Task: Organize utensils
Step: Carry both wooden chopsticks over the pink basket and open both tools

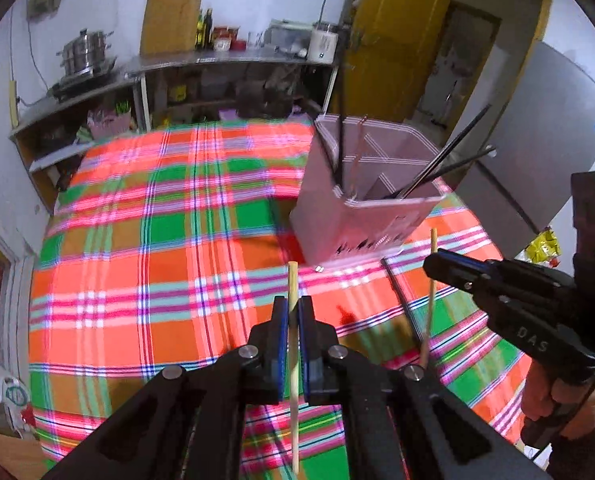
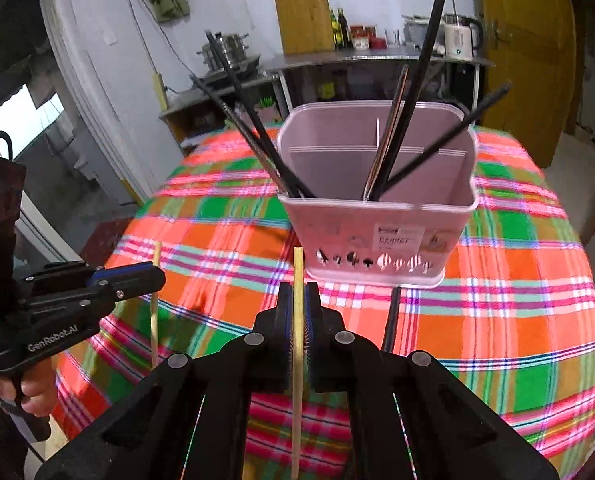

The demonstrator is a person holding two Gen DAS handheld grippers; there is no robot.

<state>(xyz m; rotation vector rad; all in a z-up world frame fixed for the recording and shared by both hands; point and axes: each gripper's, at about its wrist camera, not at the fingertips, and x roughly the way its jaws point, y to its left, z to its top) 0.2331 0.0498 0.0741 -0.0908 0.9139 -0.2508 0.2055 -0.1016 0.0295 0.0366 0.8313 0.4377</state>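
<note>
Left gripper (image 1: 293,312): clamped on a pale wooden chopstick (image 1: 293,360), held near upright above the plaid tablecloth (image 1: 137,240).
Right gripper (image 2: 297,300): clamped on a second wooden chopstick (image 2: 297,360), same near-upright pose.
Utensil basket (image 2: 377,224): pink, divided into compartments, at 12 o'clock in the right wrist view and 1 o'clock in the left wrist view; near both grippers, not touching either.
Risk, slip: each stick is pinched along a thin section, so it could pivot or slide out if the hand tilts sharply.
Risk, collision: dark chopsticks (image 2: 409,112) lean out over the basket rim; an incoming stick could knock them or tip the light basket.
Risk, crossing: both hands aiming at one compartment could clash.
Count, wooden chopsticks: two, one per gripper.
Count, dark sticks in basket: about six (blur makes this uncertain).
Count, loose dark chopstick (image 2: 391,320): one on the cloth at 6 o'clock of the basket.
Count, baskets: one.
</note>
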